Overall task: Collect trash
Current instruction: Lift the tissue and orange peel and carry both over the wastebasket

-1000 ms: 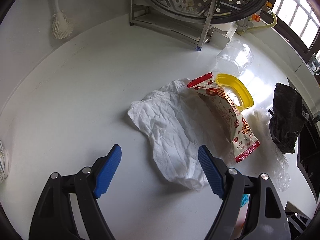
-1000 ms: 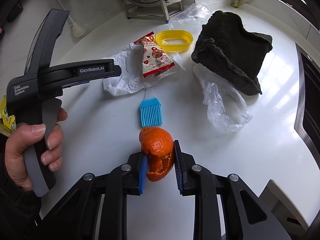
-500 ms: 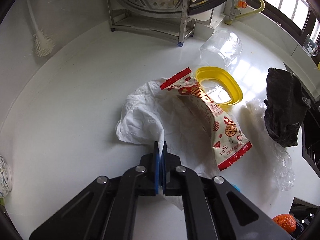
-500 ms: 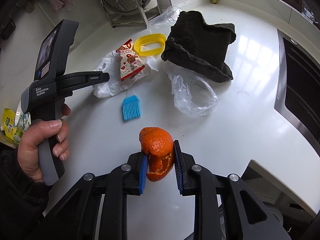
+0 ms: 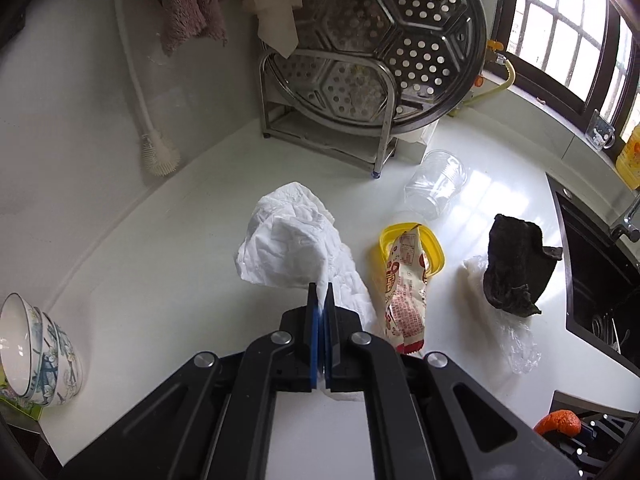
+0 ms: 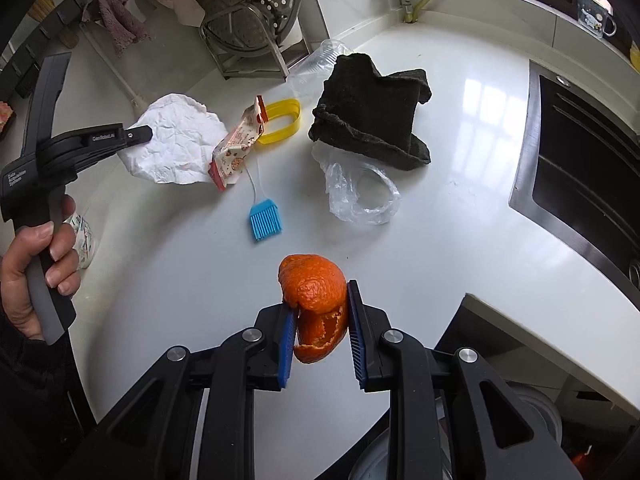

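L hand-held gripper (image 5: 320,300) clenched on white tissue (image 5: 288,240), edge lifted off surface (image 5: 160,260). R hand-held gripper (image 6: 320,320) grasping orange peel (image 6: 314,300). Snack wrapper (image 5: 404,296) just right of L, long axis pointing away, prob next; L nearer.

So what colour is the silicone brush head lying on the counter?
Light blue brush head, clearest in the right wrist view.
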